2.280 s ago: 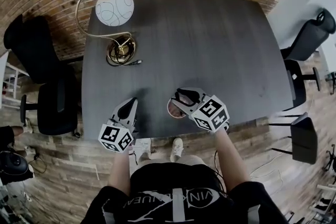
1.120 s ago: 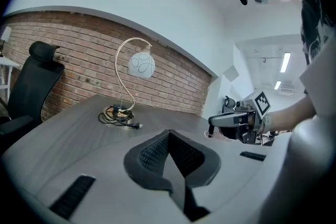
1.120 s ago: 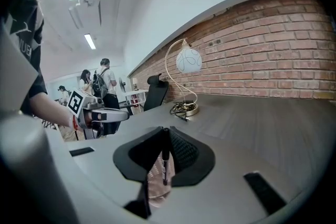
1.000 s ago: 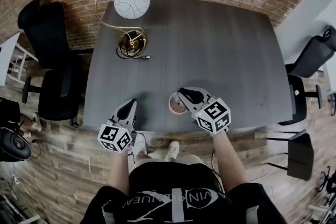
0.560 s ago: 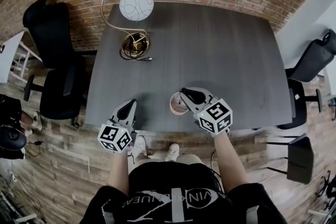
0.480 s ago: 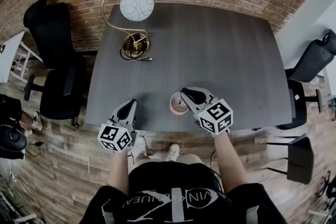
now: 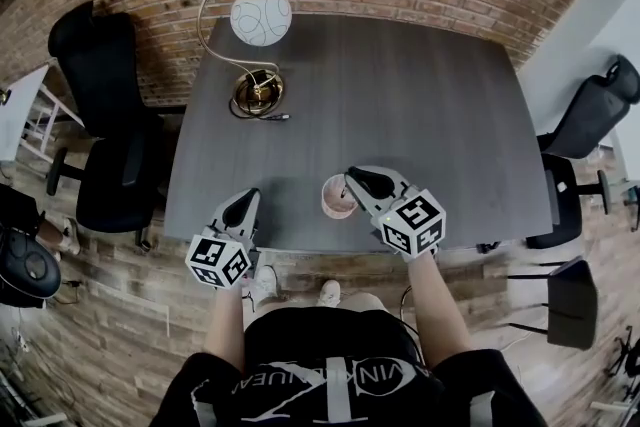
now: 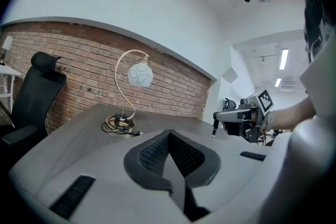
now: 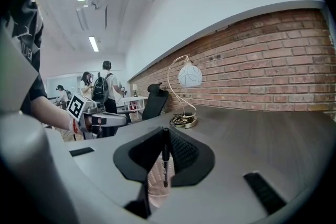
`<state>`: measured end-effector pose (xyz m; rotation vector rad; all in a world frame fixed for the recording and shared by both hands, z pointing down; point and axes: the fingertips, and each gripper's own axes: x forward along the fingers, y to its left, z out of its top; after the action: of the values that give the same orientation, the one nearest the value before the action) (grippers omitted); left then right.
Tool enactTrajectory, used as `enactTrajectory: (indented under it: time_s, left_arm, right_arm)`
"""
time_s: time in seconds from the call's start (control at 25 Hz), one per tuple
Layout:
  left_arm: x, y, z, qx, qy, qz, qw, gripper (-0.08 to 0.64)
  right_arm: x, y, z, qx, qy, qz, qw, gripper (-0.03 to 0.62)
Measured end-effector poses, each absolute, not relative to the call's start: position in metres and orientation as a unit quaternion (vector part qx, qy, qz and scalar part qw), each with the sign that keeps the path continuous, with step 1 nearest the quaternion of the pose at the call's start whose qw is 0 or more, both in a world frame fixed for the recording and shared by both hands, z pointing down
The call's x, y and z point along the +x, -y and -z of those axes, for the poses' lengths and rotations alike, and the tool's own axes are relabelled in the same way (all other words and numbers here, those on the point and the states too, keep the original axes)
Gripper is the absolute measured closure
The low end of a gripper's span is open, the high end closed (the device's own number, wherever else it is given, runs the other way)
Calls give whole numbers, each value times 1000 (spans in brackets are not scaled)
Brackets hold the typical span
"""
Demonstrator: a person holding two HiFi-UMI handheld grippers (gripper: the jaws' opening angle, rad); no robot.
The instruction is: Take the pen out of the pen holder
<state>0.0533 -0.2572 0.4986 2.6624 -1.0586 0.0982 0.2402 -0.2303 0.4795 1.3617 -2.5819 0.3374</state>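
Got the pen pinched upright in the right tool; hangs straight down toward the pink pen holder directly below on the worktop; probably wants a straight-up lift; left tool closed on nothing, farther off.

White lettering crosses the person's black shirt at the near edge, upside down and only partly legible: "VIN" and "UEN". The marker cubes carry black-and-white square patterns, no letters.
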Motion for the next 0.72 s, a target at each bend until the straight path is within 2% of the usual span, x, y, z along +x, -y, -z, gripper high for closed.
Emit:
enactTrajectory:
  time_s: [0.72]
  left_arm:
    - [46, 232, -480, 923, 366, -23, 119, 548]
  right_arm:
    - [236, 214, -443, 462, 880, -75, 84, 543]
